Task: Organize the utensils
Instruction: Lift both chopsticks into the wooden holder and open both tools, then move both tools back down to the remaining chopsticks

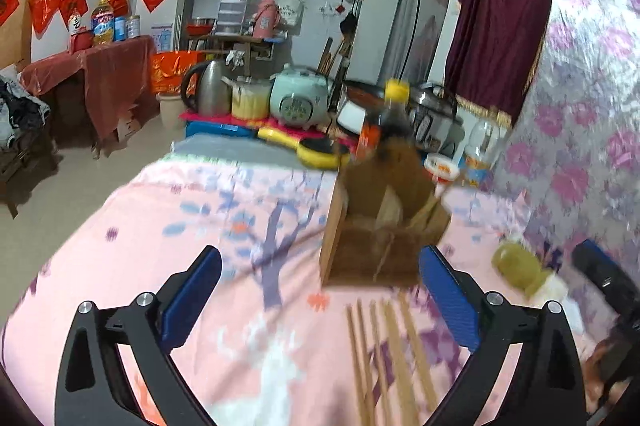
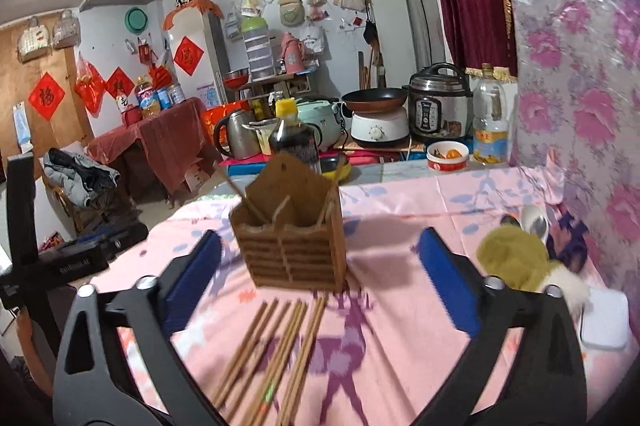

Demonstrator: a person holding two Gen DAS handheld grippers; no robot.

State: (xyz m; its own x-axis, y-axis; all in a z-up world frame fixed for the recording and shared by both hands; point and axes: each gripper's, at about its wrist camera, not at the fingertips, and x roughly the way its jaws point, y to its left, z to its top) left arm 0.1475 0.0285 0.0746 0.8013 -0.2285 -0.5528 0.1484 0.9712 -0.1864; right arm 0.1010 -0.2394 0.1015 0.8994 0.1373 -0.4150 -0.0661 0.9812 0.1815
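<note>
Your left gripper (image 1: 320, 306) and right gripper (image 2: 320, 290) both hang spread and empty over the chopsticks (image 2: 276, 350), which lie on the pink cloth (image 2: 400, 366) just before the wooden holder (image 2: 292, 238), long axes running toward it, squarest under your right.

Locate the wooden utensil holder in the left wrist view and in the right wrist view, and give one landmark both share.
Left wrist view: the wooden utensil holder stands right of centre on the pink cloth, blurred, just beyond the loose chopsticks.
Right wrist view: it stands near the centre, between the open fingers, again beyond the chopsticks.
Shared landmark: the yellow-capped dark bottle right behind the holder.
</note>
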